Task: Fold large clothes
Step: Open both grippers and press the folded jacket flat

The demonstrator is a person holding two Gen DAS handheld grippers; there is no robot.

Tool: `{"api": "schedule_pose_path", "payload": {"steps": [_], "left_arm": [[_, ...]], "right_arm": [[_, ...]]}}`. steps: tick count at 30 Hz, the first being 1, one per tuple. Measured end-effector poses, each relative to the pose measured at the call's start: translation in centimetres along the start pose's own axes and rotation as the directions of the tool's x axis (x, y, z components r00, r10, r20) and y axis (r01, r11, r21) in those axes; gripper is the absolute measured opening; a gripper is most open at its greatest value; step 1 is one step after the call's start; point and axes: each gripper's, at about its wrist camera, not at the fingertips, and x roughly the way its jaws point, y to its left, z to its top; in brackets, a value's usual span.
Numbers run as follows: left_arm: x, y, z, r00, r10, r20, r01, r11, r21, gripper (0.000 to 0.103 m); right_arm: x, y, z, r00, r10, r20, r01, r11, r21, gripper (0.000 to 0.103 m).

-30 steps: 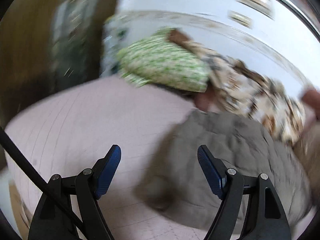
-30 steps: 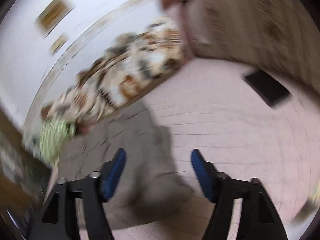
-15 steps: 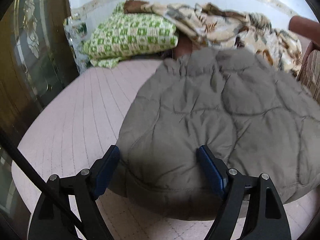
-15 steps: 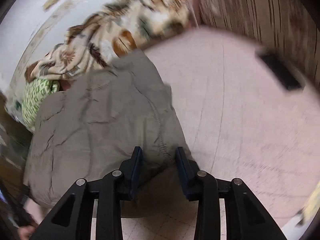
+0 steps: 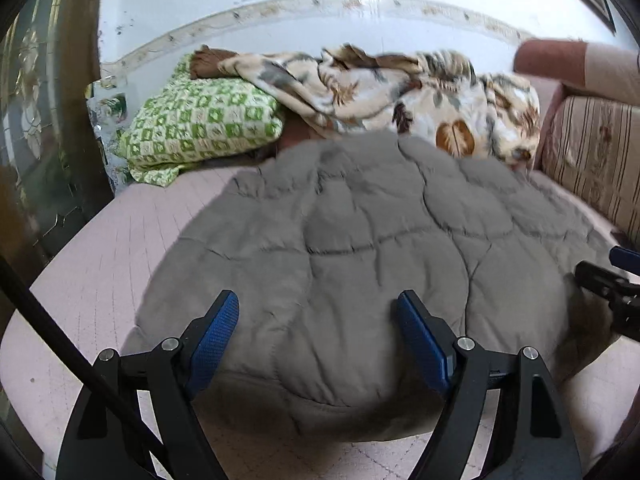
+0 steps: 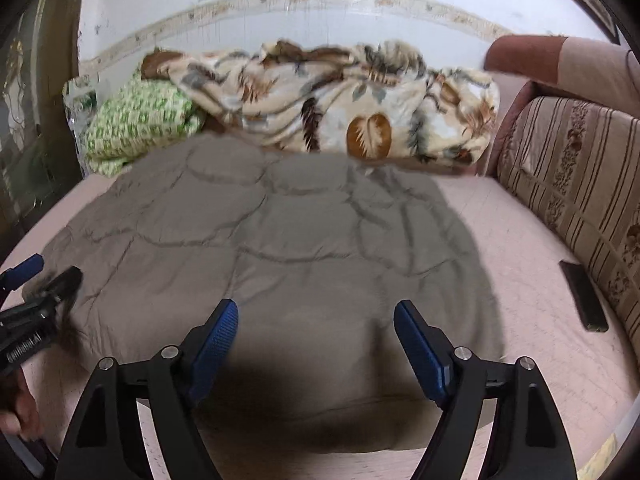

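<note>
A pale pink bed (image 6: 520,248) is carrying a grey quilted garment (image 6: 280,240), a green checked pillow (image 5: 200,124), a leaf-print blanket (image 6: 340,112) and a dark flat object (image 6: 584,296) lying beside the striped backrest (image 6: 580,184).

**Camera positions: two wrist views over one bed**

Left wrist view: sits low and close behind the left gripper (image 5: 318,336), angled down across the grey quilted jacket (image 5: 360,248) toward the far wall (image 5: 240,0).

Right wrist view: same tilt and closeness, behind the right gripper (image 6: 316,338), set further right.

Shared: jacket, green pillow (image 5: 200,124), leaf-print blanket (image 6: 340,108), striped cushion (image 6: 580,184); each view catches the other gripper at its edge.
</note>
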Motion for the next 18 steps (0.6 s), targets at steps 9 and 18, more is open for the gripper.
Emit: {"api": "schedule_pose_path", "payload": {"steps": [9, 18], "left_arm": [[2.1, 0.0, -0.7, 0.997, -0.021, -0.078, 0.018, 0.999, -0.032, 0.087], [2.2, -0.3, -0.8, 0.997, -0.006, -0.079, 0.005, 1.0, -0.012, 0.089]], "right_arm": [[2.8, -0.4, -0.5, 0.992, 0.05, -0.112, -0.038, 0.994, 0.104, 0.095], [3.1, -0.7, -1.1, 0.989, 0.074, -0.124, -0.057, 0.989, 0.14, 0.102]]}}
